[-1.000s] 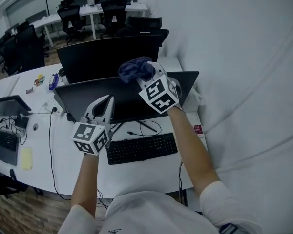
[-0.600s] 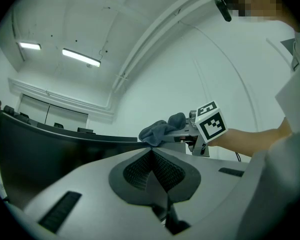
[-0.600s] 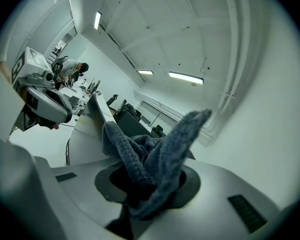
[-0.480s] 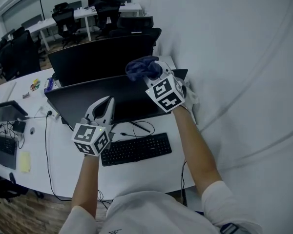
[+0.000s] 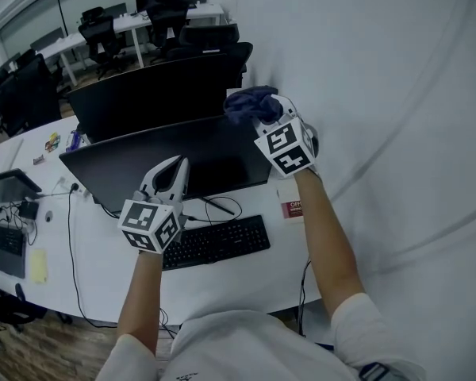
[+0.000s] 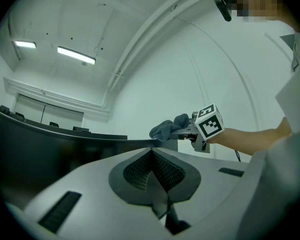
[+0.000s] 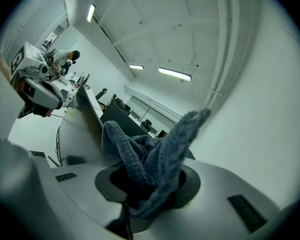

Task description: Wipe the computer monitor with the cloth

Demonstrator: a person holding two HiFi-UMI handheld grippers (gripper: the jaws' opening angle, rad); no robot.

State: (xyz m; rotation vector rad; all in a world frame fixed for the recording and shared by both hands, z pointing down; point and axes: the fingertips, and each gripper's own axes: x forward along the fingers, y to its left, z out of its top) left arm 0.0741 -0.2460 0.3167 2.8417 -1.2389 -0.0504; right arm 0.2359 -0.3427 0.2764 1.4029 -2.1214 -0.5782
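Note:
The near black monitor [image 5: 135,161] stands across the white desk, its screen dark. A dark blue cloth [image 5: 250,103] is bunched in my right gripper [image 5: 262,116], which is shut on it at the monitor's top right corner. In the right gripper view the cloth [image 7: 150,156] fills the shut jaws, with the monitor's edge [image 7: 90,115] to the left. My left gripper [image 5: 172,169] is shut and holds nothing, in front of the screen's lower middle. From the left gripper view [image 6: 152,159] the cloth [image 6: 167,129] shows over the monitor's top edge.
A second black monitor [image 5: 159,86] stands just behind the first. A black keyboard [image 5: 214,243] and cables lie on the desk [image 5: 238,280] below. A red and white box [image 5: 292,207] sits by the monitor's right end. The white wall [image 5: 381,94] is close on the right.
My right gripper has carried the cloth to the right along the monitor's top edge, to its right corner. The left gripper has stayed in front of the screen.

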